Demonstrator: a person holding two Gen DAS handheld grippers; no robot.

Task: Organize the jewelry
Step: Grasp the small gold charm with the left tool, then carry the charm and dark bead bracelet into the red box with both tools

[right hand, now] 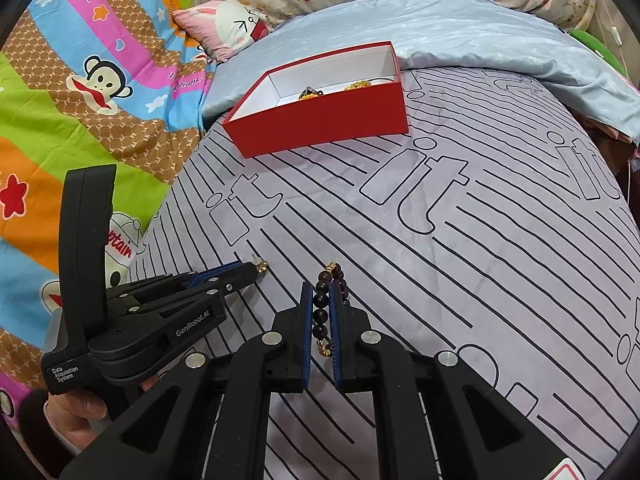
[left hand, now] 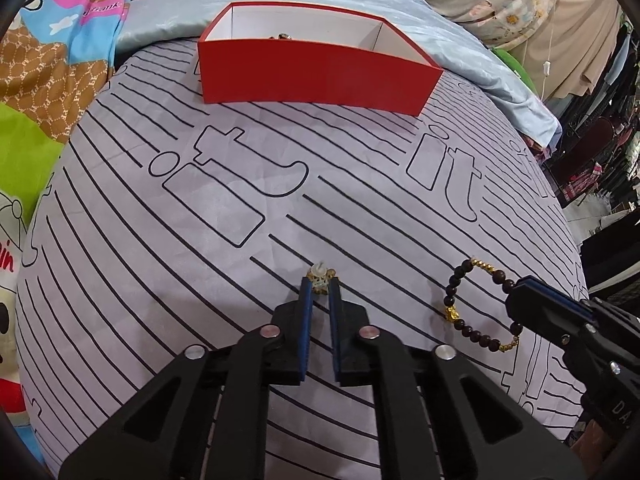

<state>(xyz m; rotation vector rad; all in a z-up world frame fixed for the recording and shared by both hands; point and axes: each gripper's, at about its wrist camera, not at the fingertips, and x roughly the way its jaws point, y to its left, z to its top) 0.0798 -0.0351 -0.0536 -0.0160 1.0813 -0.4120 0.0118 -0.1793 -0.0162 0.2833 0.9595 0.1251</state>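
My left gripper [left hand: 320, 285] points down at the striped lilac sheet [left hand: 224, 208], its fingertips shut on a small gold and white trinket [left hand: 320, 278]. The right wrist view shows this gripper [right hand: 256, 270] from the side, with the trinket's gold end [right hand: 262, 267] poking past its tips. My right gripper [right hand: 321, 286] is shut on a dark bead bracelet [right hand: 321, 302] with gold spacers. In the left wrist view that bracelet [left hand: 451, 292] lies looped on the sheet beside the right gripper [left hand: 516, 290]. An open red box [left hand: 320, 76] stands farther back.
The red box [right hand: 320, 120] has white inner walls and holds other jewelry [right hand: 310, 94]. A pale blue cloth [right hand: 460, 28] lies behind it. A cartoon-print blanket [right hand: 80, 80] covers the left side. A hand [right hand: 76, 420] grips the left gripper's handle. The sheet drops off at the right.
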